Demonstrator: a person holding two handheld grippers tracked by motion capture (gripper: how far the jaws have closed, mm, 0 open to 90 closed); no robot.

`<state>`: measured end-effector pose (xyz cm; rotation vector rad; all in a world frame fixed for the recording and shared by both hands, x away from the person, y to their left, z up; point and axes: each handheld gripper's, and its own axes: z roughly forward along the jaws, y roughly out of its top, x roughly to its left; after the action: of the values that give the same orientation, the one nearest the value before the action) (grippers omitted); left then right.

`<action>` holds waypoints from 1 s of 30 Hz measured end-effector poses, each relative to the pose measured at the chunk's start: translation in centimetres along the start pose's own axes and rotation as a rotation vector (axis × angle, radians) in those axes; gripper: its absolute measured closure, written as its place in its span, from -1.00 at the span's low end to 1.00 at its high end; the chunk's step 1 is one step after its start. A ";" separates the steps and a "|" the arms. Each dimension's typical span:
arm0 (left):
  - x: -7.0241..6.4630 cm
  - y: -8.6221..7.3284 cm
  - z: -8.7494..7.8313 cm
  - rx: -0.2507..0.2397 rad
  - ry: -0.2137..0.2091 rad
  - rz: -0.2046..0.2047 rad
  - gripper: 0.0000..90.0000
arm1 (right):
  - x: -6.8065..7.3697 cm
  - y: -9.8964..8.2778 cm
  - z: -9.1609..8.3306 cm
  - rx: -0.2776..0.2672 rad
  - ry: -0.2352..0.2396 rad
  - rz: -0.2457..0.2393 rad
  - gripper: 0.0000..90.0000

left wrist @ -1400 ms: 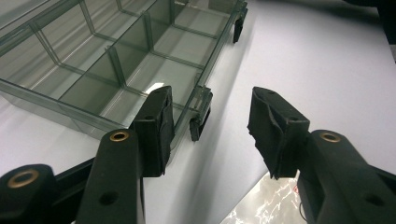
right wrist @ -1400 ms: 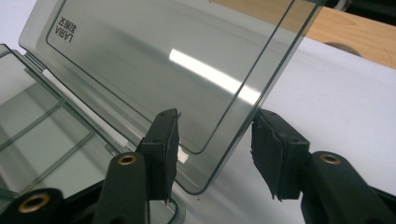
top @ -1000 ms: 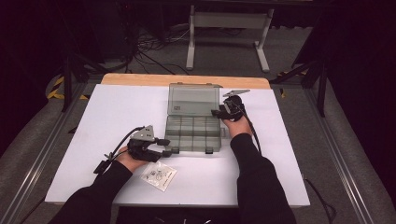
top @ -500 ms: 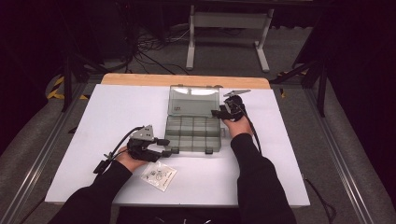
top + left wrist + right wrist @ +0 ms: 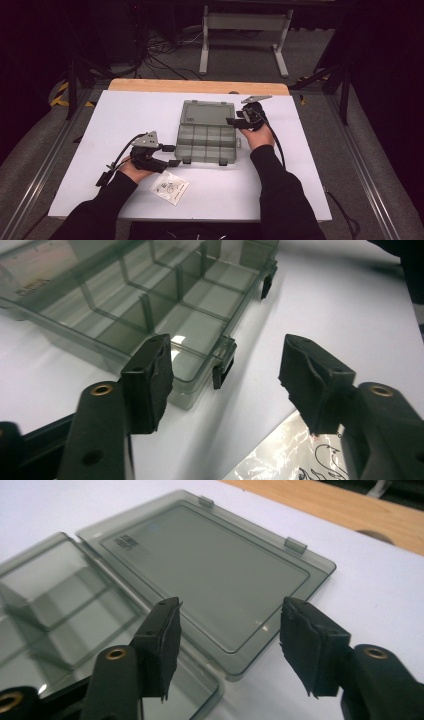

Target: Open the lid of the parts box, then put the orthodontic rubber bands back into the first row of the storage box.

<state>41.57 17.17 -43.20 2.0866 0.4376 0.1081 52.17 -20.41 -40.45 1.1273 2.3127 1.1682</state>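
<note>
At frame centre an open plastic box lies flat; left gripper and right gripper have just been opening, jaws apart, holding nothing.

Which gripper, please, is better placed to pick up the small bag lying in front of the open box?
Left. The left gripper sits right beside the bag, its open jaws empty. The right gripper is across the box, by the lid.
</note>
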 end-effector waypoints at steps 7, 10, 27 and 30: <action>-0.1 -0.5 -2.8 -0.052 0.055 -0.019 -0.27 | 1.2 0.0 -2.9 -0.048 0.006 -0.035 -0.20; -0.3 -0.9 -3.7 -0.055 0.079 -0.019 -0.29 | 1.8 -0.1 -3.9 -0.060 0.020 -0.040 -0.23; -0.2 -3.0 -7.2 -0.079 0.163 -0.025 -0.37 | 6.2 0.0 -6.7 -0.108 0.103 -0.166 -0.29; -0.2 -3.1 -7.3 -0.079 0.161 -0.028 -0.39 | 7.0 0.1 -6.9 -0.109 0.117 -0.190 -0.31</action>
<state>38.77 24.49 -41.92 2.0013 0.5513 0.2745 43.75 -18.68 -35.63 0.8020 2.3488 1.3002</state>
